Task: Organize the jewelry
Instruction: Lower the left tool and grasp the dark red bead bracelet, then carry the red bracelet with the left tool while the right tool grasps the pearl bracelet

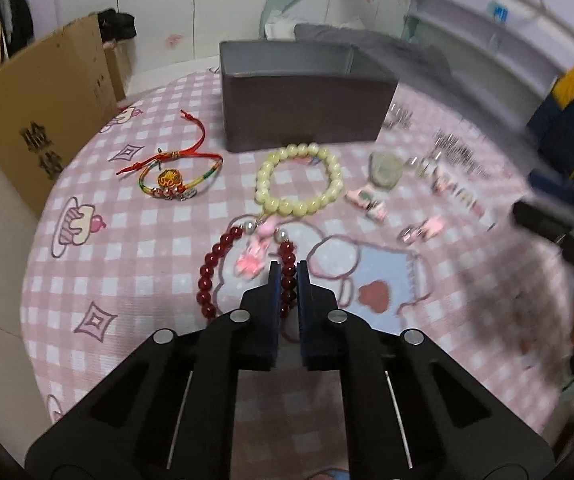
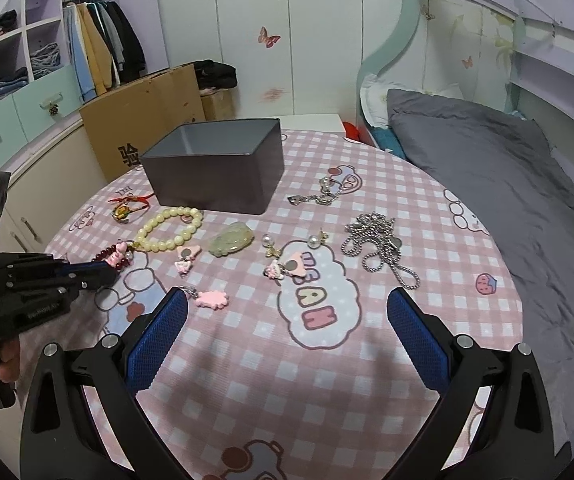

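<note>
The left tongs [image 1: 287,270] are clamped on the red bracelet [image 1: 211,270], its beads pinched between the pads, the loop lying on the worktop [image 1: 159,240] to their left. Just ahead of them lies the pale bracelet [image 1: 299,180], and beyond it stands the box [image 1: 307,112]. A cord bracelet [image 1: 171,178] sits ahead to the left. The right tongs [image 2: 287,304] stand wide apart, holding nothing, above the cloth. Ahead of them lie a jade pendant [image 2: 231,240], pink charms [image 2: 211,299] and, to the right, a chain [image 2: 381,244].
</note>
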The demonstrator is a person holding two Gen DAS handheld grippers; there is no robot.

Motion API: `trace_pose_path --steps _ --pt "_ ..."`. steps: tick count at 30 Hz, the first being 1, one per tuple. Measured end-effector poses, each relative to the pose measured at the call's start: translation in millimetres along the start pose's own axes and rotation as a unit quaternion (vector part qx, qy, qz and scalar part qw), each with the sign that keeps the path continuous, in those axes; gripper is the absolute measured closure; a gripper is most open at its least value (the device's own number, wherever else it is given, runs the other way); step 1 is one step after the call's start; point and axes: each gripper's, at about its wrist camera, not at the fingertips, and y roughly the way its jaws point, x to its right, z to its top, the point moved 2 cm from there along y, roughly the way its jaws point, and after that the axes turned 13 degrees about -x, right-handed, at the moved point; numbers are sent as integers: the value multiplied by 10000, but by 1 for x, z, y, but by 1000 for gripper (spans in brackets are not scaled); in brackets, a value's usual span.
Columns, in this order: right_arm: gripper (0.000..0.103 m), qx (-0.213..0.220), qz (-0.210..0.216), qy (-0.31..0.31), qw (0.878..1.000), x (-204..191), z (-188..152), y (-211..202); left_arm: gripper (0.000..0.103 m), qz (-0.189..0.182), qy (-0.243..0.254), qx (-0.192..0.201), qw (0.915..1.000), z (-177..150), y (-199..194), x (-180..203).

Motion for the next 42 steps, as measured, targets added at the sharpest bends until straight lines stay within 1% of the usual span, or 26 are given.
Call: trace_pose_path --steps 3,4,9,11,13,15,17,18,22,26,27,31,32,34,35,36,39,42 --pt "7 20 67 -53 10000 -5 3 -2 95 -356 -181 233 9989 3 -18 -7" --pt "7 16 95 -73 9999 -7 4 -2 95 -422 -202 320 9984 3 -23 -8" --pt "8 66 306 -211 9993 -23 15 -2 95 -526 -328 677 9958 6 -51 -17" --pt "10 76 411 -347 9985 -35 24 1 95 -557 -350 809 9945 7 -61 -19" --pt "17 27 530 -491 9974 -47 32 8 95 -512 -397 977 9931 8 -73 -24" --pt "29 -70 709 -667 9952 -62 40 17 95 -567 -439 1051 9919 10 -78 -29" --pt "36 -218 847 -892 9922 -79 48 32 95 -529 -490 1109 9912 11 -81 -33" --pt "41 -274 895 -990 9907 -86 51 38 95 -543 -511 1127 9908 10 -82 -37" --pt "55 -582 979 -1224 9859 -110 63 65 95 -601 -589 1163 9896 9 -83 -45" --pt "68 -793 1011 -1468 9808 -129 67 82 95 -635 -668 1132 9893 14 -77 -53" --pt "70 -874 1015 -1516 9793 -133 68 88 95 -654 -678 1130 9891 13 -77 -55" --pt "74 -1107 763 -1657 9770 -141 66 106 95 -691 -687 1101 9891 19 -72 -57" --pt "75 -1052 713 -1716 9769 -141 66 106 95 -707 -686 1104 9890 20 -72 -57" --pt "83 -1046 638 -1825 9755 -143 65 107 95 -756 -666 1094 9889 23 -71 -57" --pt "92 -1053 632 -1844 9752 -141 66 107 95 -784 -644 1096 9888 26 -72 -57" --pt "95 -1070 658 -1826 9751 -140 67 108 95 -828 -630 1097 9885 28 -73 -56" --pt "95 -1087 996 -1585 9763 -128 71 104 95 -968 -562 1130 9873 38 -77 -53" --pt "95 -886 1369 -1255 9786 -114 80 84 95 -1128 -443 1218 9851 49 -85 -47"
